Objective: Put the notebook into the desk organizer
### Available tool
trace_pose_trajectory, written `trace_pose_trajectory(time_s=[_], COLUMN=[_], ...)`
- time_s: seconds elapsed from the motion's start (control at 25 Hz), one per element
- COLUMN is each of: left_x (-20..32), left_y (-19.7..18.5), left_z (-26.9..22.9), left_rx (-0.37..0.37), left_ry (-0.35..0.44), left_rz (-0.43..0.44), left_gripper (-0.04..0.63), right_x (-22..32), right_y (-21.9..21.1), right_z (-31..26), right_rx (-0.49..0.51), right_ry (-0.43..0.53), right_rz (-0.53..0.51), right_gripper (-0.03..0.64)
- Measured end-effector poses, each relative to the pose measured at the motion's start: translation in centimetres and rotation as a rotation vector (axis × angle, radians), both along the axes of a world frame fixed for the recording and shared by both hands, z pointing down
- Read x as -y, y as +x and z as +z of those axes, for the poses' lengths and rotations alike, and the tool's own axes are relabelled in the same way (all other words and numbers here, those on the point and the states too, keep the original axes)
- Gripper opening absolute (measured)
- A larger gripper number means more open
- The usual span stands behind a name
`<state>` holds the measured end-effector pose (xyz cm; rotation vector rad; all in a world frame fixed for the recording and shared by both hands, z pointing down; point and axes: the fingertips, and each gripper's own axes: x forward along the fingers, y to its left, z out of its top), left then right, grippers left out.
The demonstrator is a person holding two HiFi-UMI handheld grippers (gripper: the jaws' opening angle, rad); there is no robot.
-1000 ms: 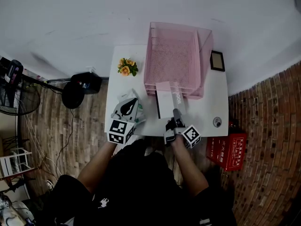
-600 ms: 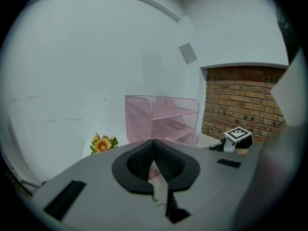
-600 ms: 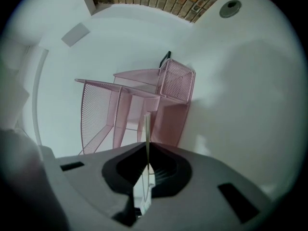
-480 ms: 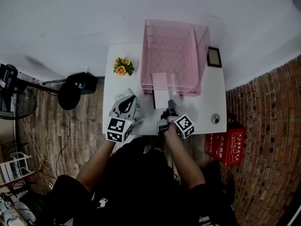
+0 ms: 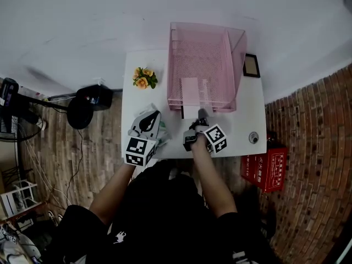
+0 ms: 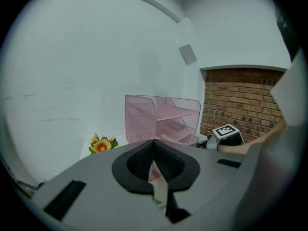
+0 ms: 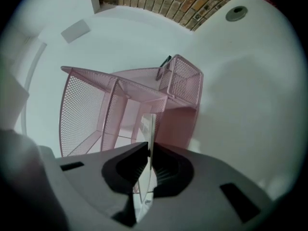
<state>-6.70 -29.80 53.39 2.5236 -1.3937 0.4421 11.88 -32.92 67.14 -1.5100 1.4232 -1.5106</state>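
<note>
The organizer (image 5: 204,65) opens only at its front, mesh walls closing both sides, and the notebook (image 5: 190,89) blocks part of that opening. Bare desk (image 5: 245,122) runs along either side, with flowers (image 5: 144,77) on the left and a picture frame (image 5: 251,65) at the right rear.

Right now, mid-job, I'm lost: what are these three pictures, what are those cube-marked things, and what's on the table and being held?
There is no robot here. A person holds a two-jaw gripper in each hand, and the patterned cubes are part of those grippers. The top-down picture comes from a camera on the person's head. The other two cameras ride on the grippers and look along their jaws. On the white table stand a pink mesh organizer, a small bunch of flowers, a picture frame and a small round object. The right gripper is shut on the notebook, whose far end is already inside the organizer. The left gripper sits near the table's front edge with its jaws together.
</note>
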Motion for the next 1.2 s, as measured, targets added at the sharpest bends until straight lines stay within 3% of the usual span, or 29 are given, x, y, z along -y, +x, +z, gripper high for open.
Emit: trace_pose_trajectory(time_s=[0.2, 0.76, 1.12, 1.2], left_x=[0.3, -0.5, -0.5, -0.5], left_y=[-0.6, 0.3, 0.7, 0.8], left_z=[0.0, 0.3, -0.1, -0.2], left_rx=[-0.006, -0.007, -0.019, -0.020], left_ry=[-0.004, -0.009, 0.000, 0.001], left_rz=[0.002, 0.042, 0.038, 0.039], left_gripper=[0.005, 0.005, 0.005, 0.005], right_x=[0.6, -1.0, -3.1, -3.3], right_y=[-0.2, -1.2, -0.6, -0.3], right_z=[-0.2, 0.1, -0.1, 0.0], right_rx=[-0.033, -0.031, -0.018, -0.011], right_ry=[0.005, 0.046, 0.053, 0.047], right_rz=[-0.007, -0.128, -0.116, -0.106], right_gripper=[0.025, 0.190, 0.187, 0.153])
